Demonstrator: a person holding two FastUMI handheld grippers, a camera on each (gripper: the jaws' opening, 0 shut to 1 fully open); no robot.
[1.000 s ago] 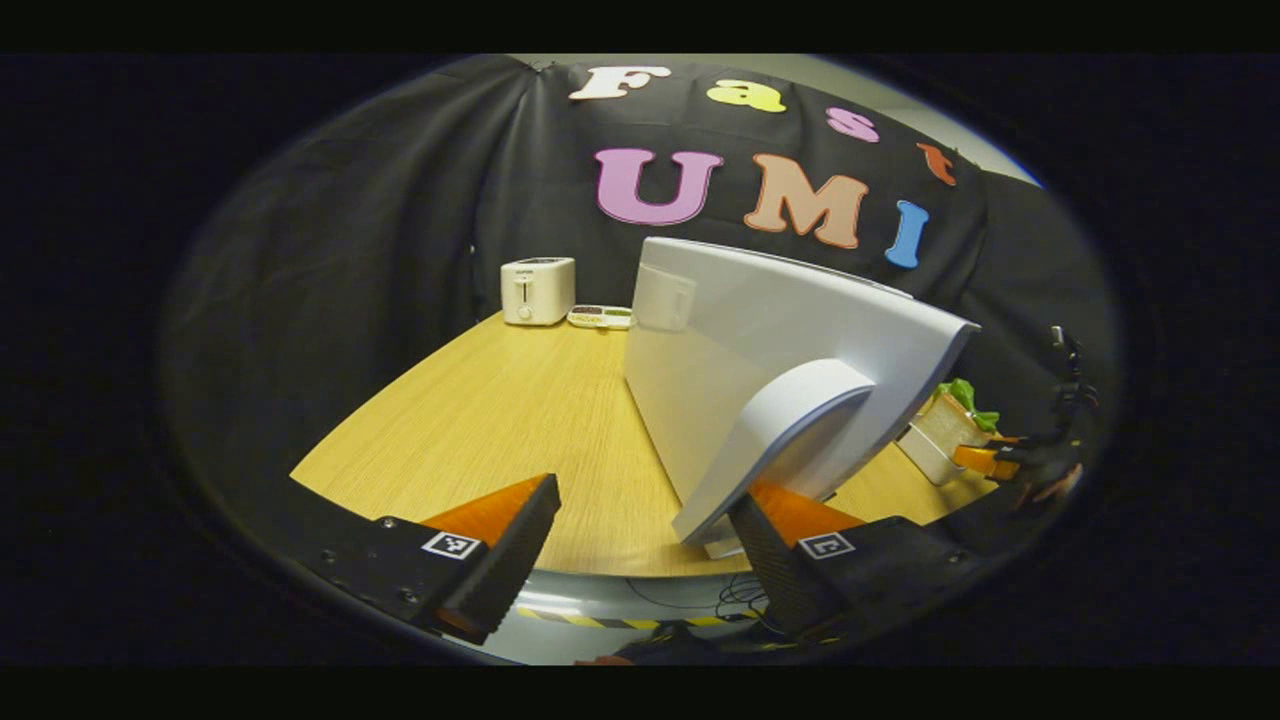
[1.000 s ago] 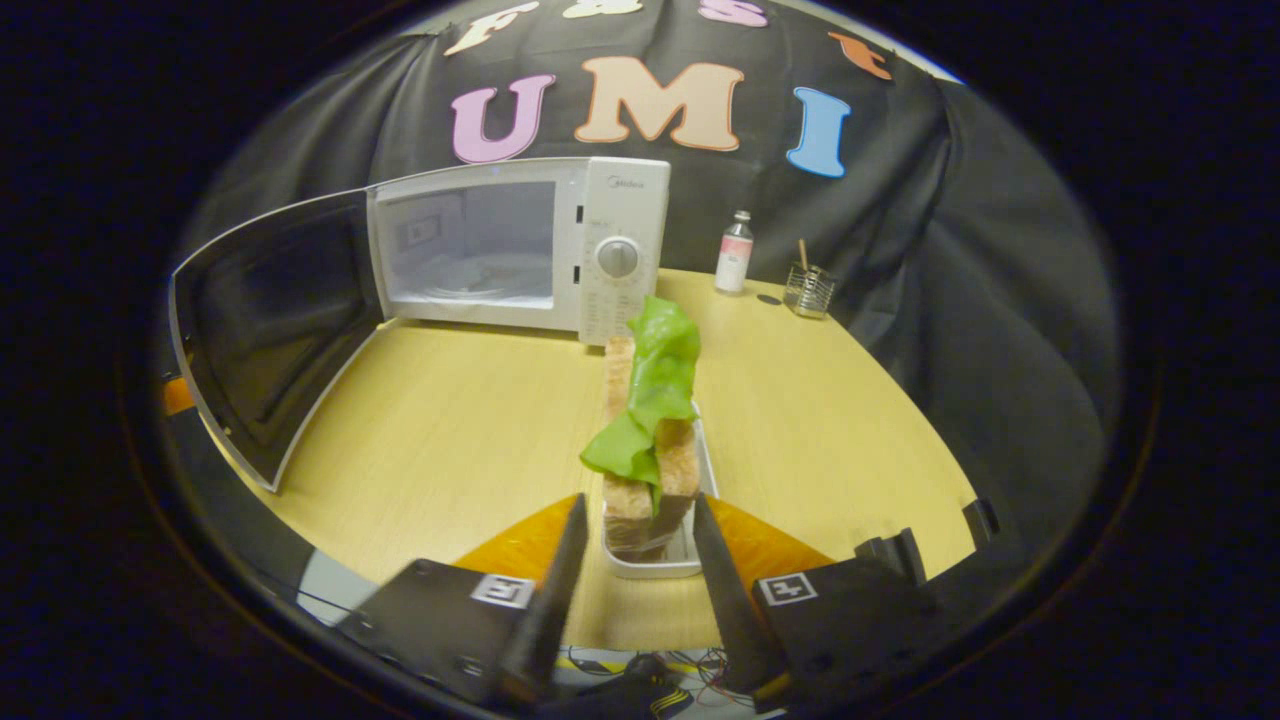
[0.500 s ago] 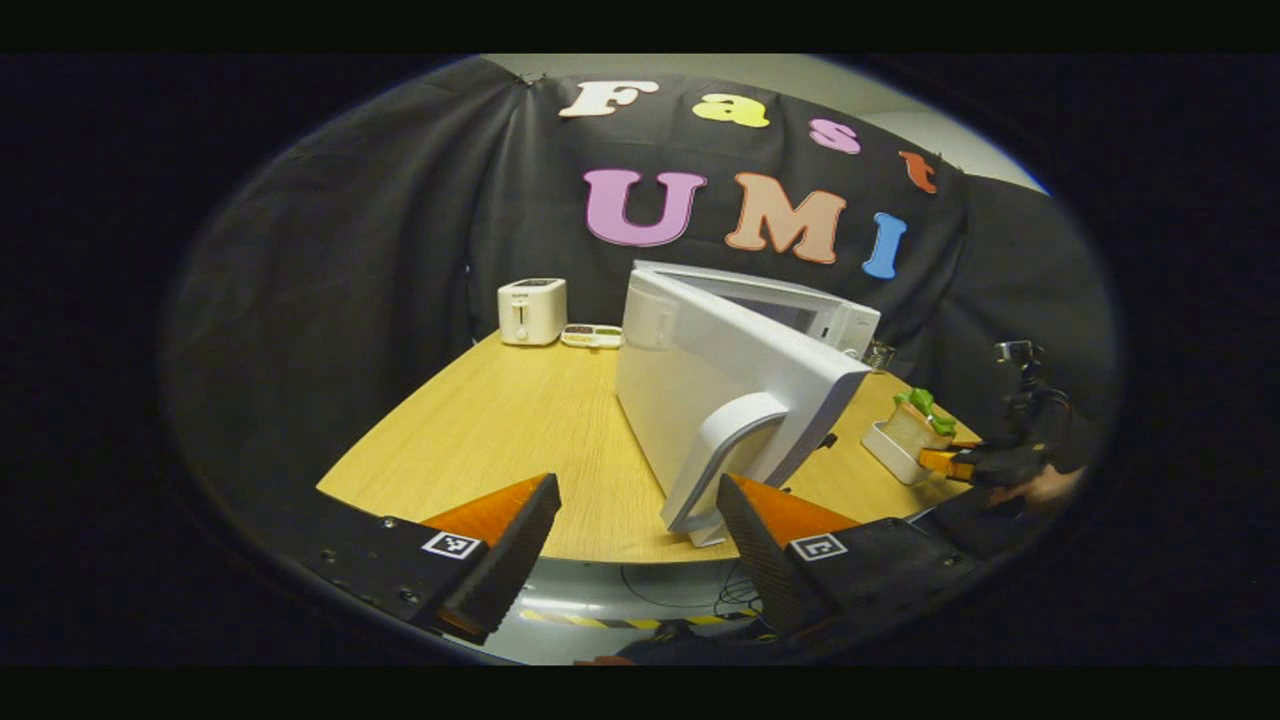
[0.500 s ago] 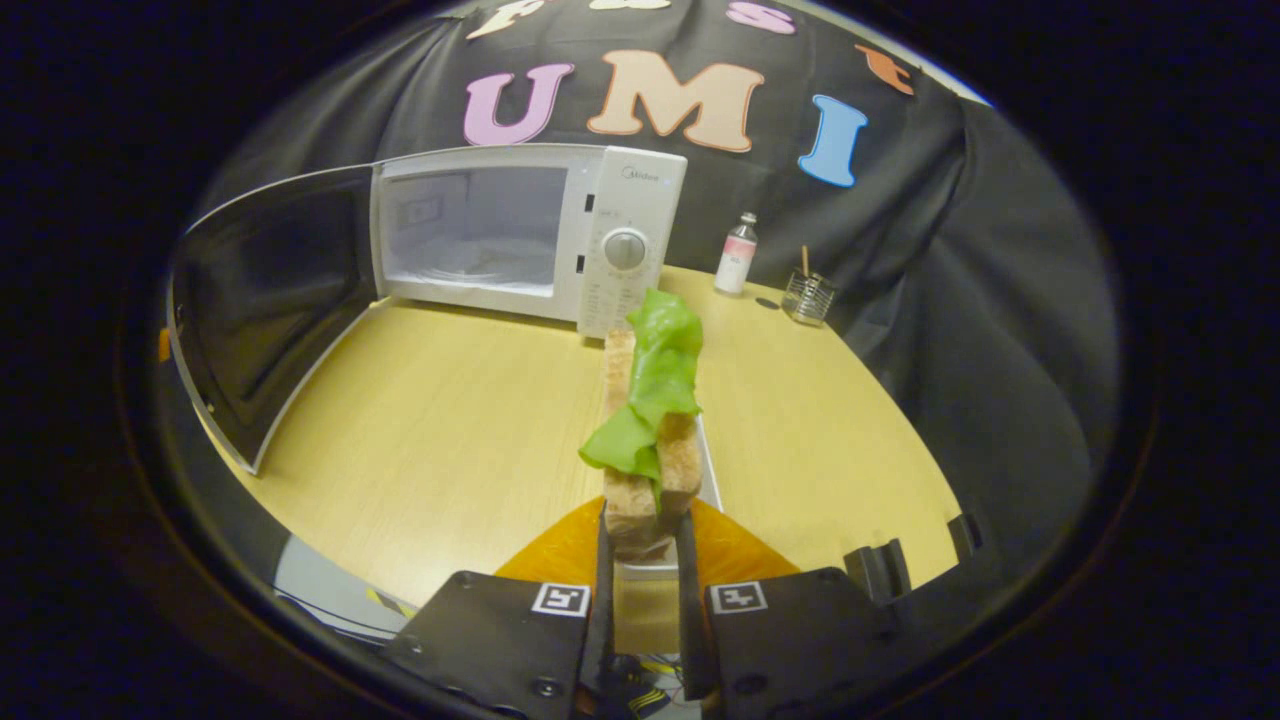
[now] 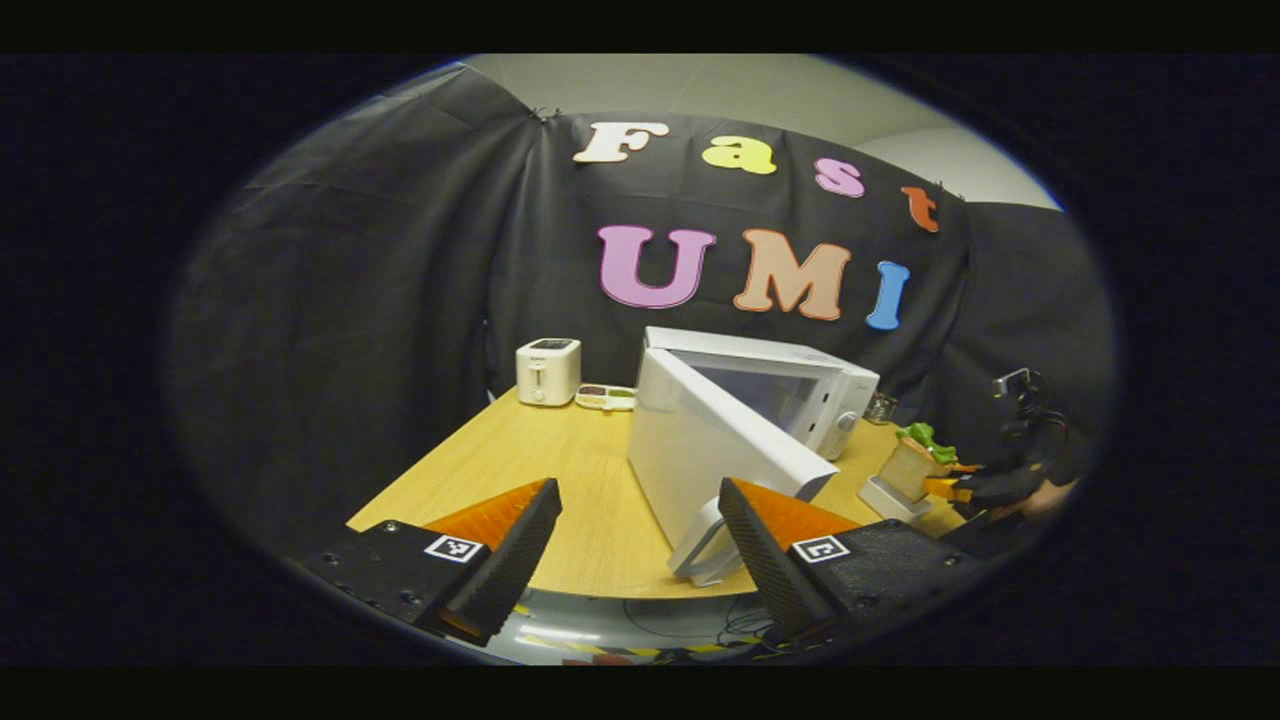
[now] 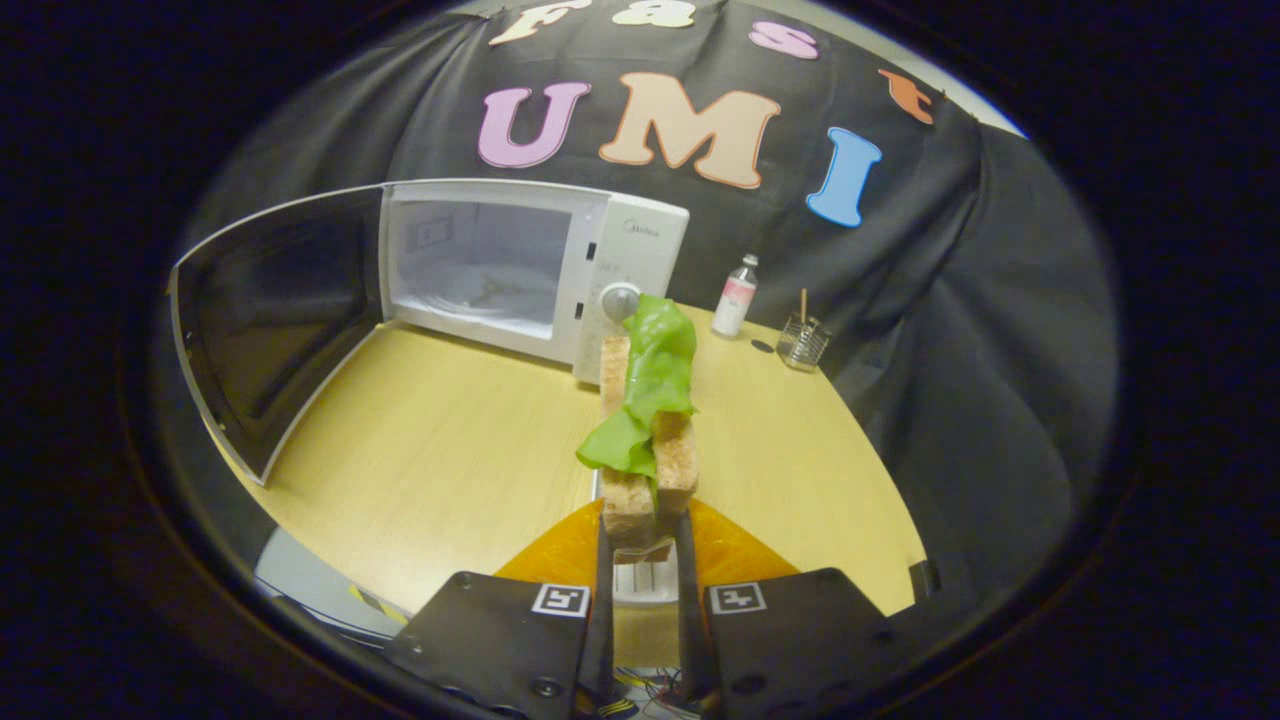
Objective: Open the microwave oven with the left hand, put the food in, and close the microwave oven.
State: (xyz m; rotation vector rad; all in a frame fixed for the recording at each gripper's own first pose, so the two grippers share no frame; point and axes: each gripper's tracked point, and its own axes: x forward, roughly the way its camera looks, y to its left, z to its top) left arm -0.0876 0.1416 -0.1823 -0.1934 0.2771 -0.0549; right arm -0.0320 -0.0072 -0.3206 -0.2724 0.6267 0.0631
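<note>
green-topped sandwich [image 6: 648, 430] pinched upright in the right gripper [image 6: 643, 560]; left gripper [image 5: 640, 540] wide.

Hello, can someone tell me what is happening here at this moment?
A person is working at a wooden table with a tool in each hand. The microwave door stands wide open. The right tool is shut on the food, bread with a green leaf, above a small white tray. The left tool is open near the door's edge, holding nothing. The food is not yet inside.
</note>
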